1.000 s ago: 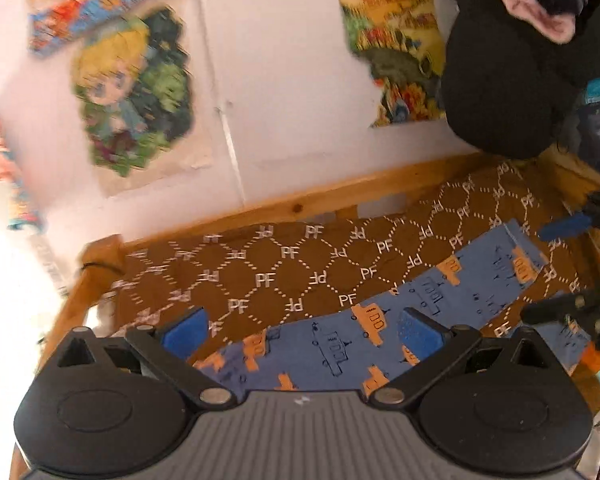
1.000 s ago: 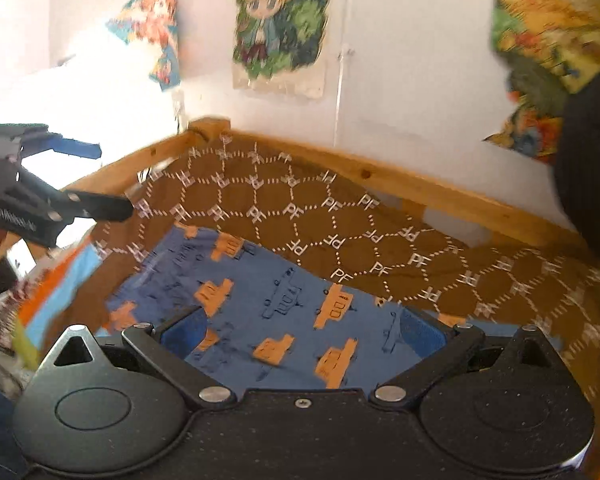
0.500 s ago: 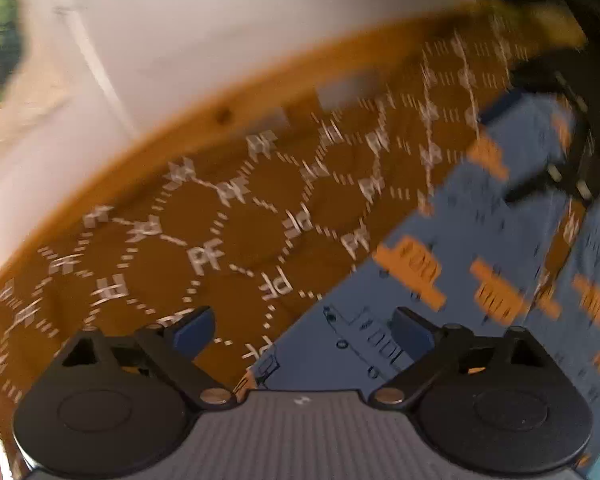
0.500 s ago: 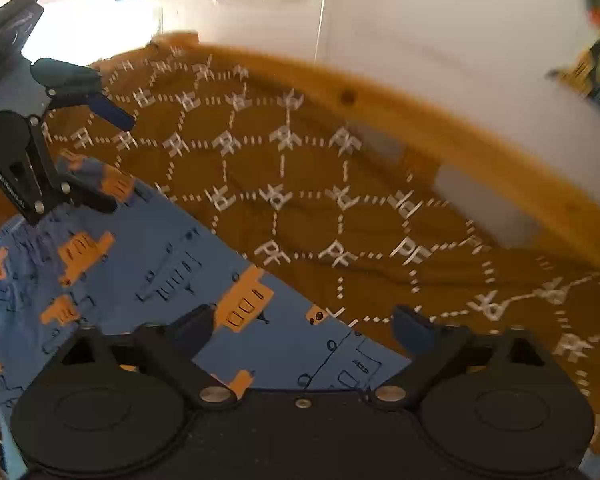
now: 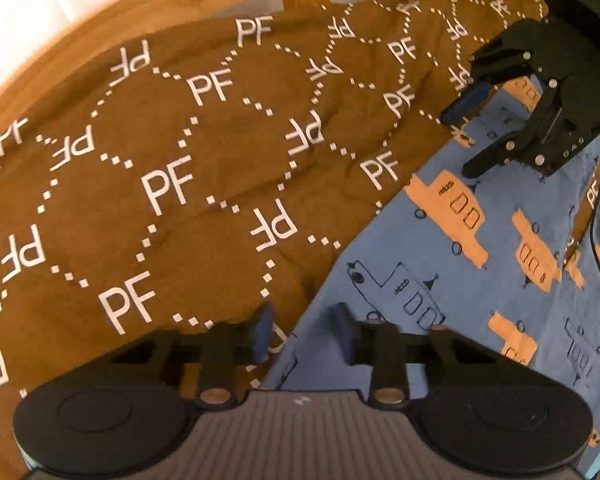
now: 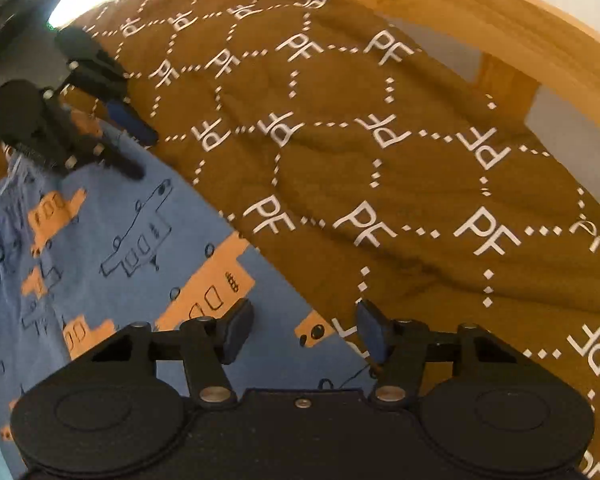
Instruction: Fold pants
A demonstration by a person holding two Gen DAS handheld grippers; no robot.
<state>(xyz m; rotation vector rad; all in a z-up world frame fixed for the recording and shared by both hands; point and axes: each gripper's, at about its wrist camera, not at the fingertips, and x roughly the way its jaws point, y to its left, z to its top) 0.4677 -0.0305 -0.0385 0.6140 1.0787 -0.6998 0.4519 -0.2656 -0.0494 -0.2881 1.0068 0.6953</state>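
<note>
On the bed's brown bedspread (image 5: 172,184), the blue pants (image 5: 440,280) are laid flat, their far edge straddled by the closing left gripper (image 5: 302,330) and closing right gripper (image 6: 304,330), neither yet clamped, so both layers should be pinched fully before any lift is made.

Left gripper (image 5: 302,334): grey ribbed housing, two black round discs, black linkage arms with silver rivets, blue pads (image 5: 263,330). Right gripper (image 6: 304,330): black speckled housing, centre screw, same discs, linkages and rivets, dark blue pads (image 6: 370,330). Thin black cable beside right unit.
</note>
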